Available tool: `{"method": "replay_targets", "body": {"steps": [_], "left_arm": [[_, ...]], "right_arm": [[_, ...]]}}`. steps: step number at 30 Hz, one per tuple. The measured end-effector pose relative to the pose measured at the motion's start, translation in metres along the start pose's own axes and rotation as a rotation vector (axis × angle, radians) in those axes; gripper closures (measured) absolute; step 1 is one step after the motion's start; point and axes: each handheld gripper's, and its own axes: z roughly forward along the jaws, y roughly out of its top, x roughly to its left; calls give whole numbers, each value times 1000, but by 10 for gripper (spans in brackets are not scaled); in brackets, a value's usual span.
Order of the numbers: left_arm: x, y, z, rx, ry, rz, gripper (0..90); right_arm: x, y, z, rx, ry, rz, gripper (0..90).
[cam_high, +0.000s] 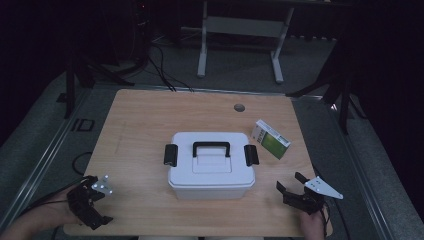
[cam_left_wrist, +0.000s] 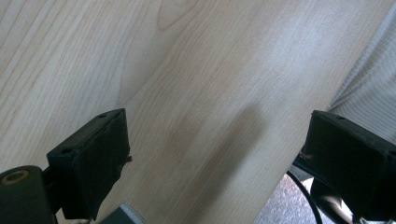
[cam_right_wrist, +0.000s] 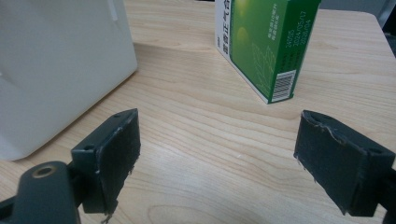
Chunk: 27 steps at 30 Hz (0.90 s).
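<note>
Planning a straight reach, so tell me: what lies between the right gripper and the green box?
Nothing: bare tabletop runs from the right gripper to the green box, seen in the right gripper view.

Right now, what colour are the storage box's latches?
Black, both latches, against the white storage box; clearest in the high view.

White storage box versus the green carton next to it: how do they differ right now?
The white storage box is much the larger; the green carton is small and slim. The box is plain white with a black handle and black side latches; the carton is green and white with print and a barcode. The box sits at the table's middle, the carton at its right. Both rest on the table, untouched by either gripper.
</note>
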Motion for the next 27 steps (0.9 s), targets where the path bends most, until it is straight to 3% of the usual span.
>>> {"method": "replay_targets", "body": {"steps": [5,27], "left_arm": [[-1,11,-9,28,8,43,79],[-3,50,-51,44,16,133,121]], "right_arm": [[1,0,1,11,4,-3,138],[1,0,2,17,4,-11,138]]}}
